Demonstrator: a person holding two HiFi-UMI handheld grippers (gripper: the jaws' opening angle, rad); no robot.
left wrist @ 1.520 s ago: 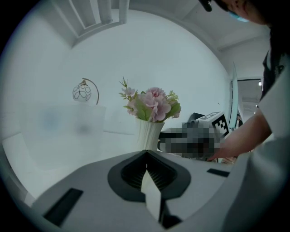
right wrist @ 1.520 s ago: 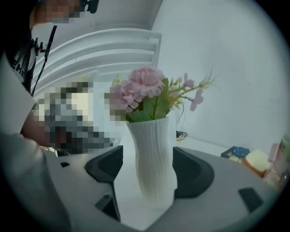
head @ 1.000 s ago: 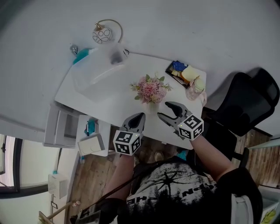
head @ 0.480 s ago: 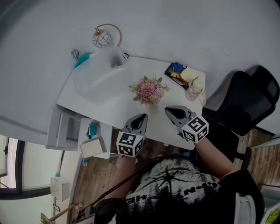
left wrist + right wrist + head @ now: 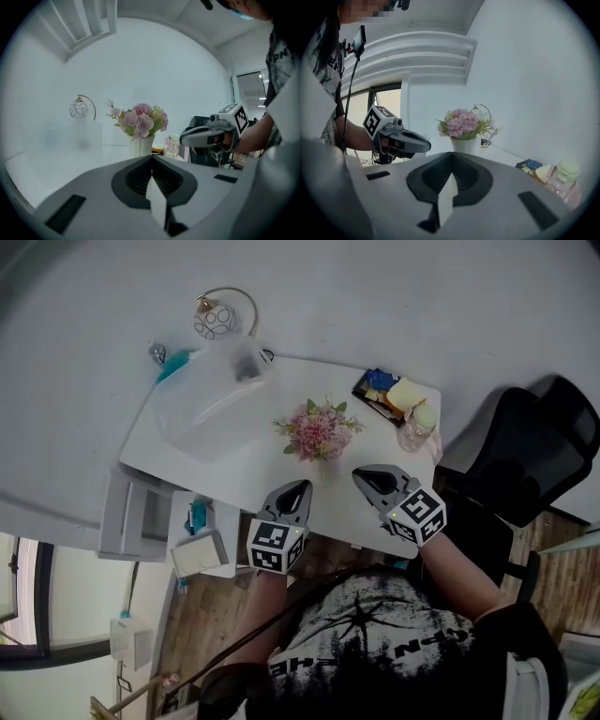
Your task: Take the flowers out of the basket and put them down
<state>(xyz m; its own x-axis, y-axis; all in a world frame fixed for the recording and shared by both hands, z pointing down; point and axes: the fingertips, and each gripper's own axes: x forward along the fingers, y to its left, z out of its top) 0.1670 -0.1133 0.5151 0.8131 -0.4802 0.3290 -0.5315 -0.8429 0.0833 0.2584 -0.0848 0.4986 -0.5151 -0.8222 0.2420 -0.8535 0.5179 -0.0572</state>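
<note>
A bunch of pink flowers (image 5: 319, 430) with green leaves stands upright in a white ribbed basket-like pot (image 5: 324, 465) near the middle of the white table (image 5: 244, 460). My left gripper (image 5: 301, 487) hovers at the table's near edge, just left of the pot, its jaws shut on nothing. On the other side of the pot my right gripper (image 5: 360, 475) also has its jaws shut and empty. The left gripper view shows the flowers (image 5: 140, 122), the pot (image 5: 141, 146) and the right gripper (image 5: 206, 136) ahead. The flowers (image 5: 463, 123) and the left gripper (image 5: 405, 140) appear in the right gripper view.
A clear plastic box (image 5: 211, 390) lies at the table's far left, with a round wire ornament (image 5: 217, 320) behind it. A dark tray (image 5: 384, 395) of blue and yellow items and a small bottle (image 5: 417, 426) sit at the right. A black chair (image 5: 530, 460) stands right of the table.
My right gripper's jaws have closed from open to shut with nothing between them. Both grippers have drifted slightly back from the pot toward the table's near edge.
</note>
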